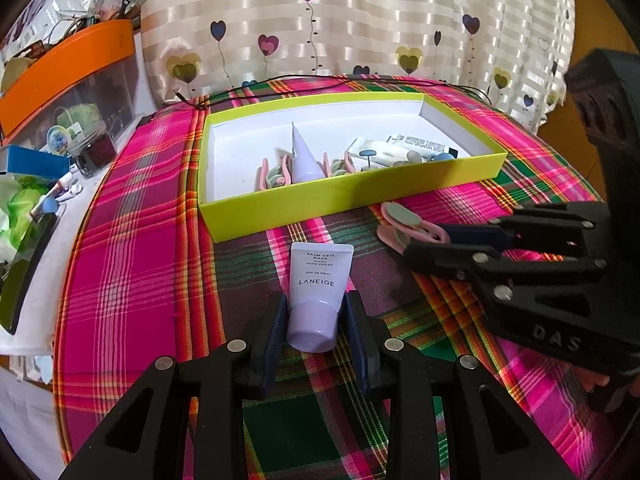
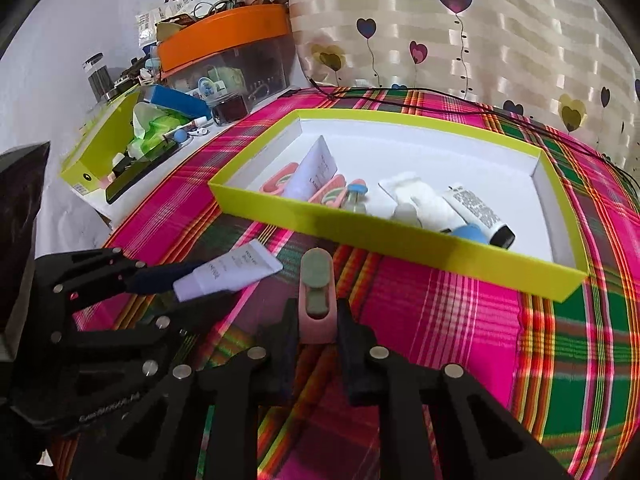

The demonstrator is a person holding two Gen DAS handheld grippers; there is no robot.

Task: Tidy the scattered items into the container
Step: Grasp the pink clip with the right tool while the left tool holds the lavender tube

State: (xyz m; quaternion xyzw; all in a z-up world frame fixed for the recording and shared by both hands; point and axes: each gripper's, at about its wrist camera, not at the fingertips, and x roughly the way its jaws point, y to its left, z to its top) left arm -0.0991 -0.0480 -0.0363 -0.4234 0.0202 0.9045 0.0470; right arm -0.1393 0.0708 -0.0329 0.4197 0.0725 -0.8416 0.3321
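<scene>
The left gripper point(image 1: 316, 320) pinches the lavender tube point(image 1: 318, 292) at its cap end, its long axis pointing toward the yellow-green box point(image 1: 348, 194) just ahead. The right gripper point(image 2: 318, 320) straddles the pink clip point(image 2: 316, 292) lying on the plaid surface point(image 2: 440, 320); whether its pads press it, the views cannot settle.

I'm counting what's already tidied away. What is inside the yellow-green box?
Inside the yellow-green box: a lavender tube, pink clips, a white tube, a black-capped printed tube and blue-topped pieces. The near wall hides their lower parts and anything behind it.
</scene>
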